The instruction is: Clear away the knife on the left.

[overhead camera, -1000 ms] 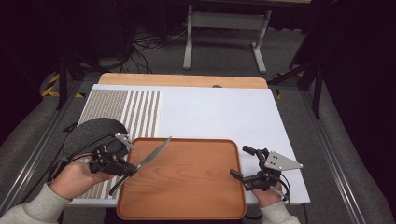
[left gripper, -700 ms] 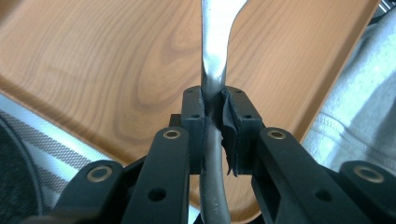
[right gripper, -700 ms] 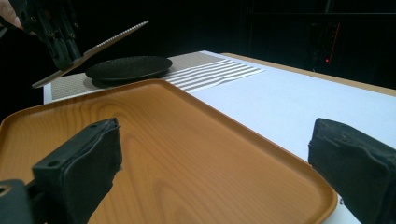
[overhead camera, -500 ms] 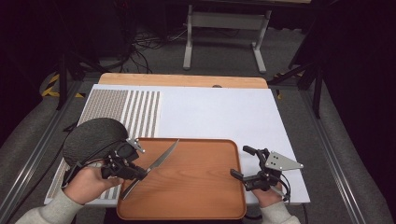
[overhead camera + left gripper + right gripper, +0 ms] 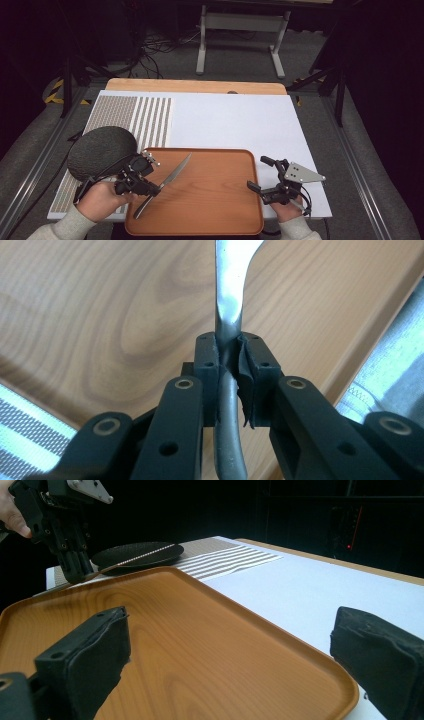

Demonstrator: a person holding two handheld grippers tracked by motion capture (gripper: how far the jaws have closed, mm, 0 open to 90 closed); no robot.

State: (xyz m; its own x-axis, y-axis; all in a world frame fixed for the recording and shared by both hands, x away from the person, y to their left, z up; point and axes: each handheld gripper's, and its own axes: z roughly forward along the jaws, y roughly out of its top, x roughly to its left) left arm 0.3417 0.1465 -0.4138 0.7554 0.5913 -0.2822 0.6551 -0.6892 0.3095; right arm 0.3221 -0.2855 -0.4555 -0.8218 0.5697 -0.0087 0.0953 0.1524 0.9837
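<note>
We have the knife in hand and judge the carry most of the way done; the left gripper has its jaws closed tight on the knife's metal handle, as the left gripper view shows the steel pinched between the two pads, with the blade running on ahead over the wood grain. The knife hangs over the left part of the wooden tray, slanting from the tray's near left corner toward its far middle; we cannot tell whether any part of it touches the tray floor, and we judge it not yet set down. What is left, as we read it, is to lower it flat onto the tray and let go.

At the tray's right edge we hold the right gripper with its jaws spread wide and nothing between them; in the right gripper view the two black pads stand well apart at either side of the tray's near corner, and the left gripper shows across the tray with the knife sticking out of it.

The tray itself carries nothing that lies loose on it; its floor is bare wood. Just beyond the tray's far left corner sits a dark round plate, and we see nothing on it; beyond the tray the white mat runs to the table's far side.
</note>
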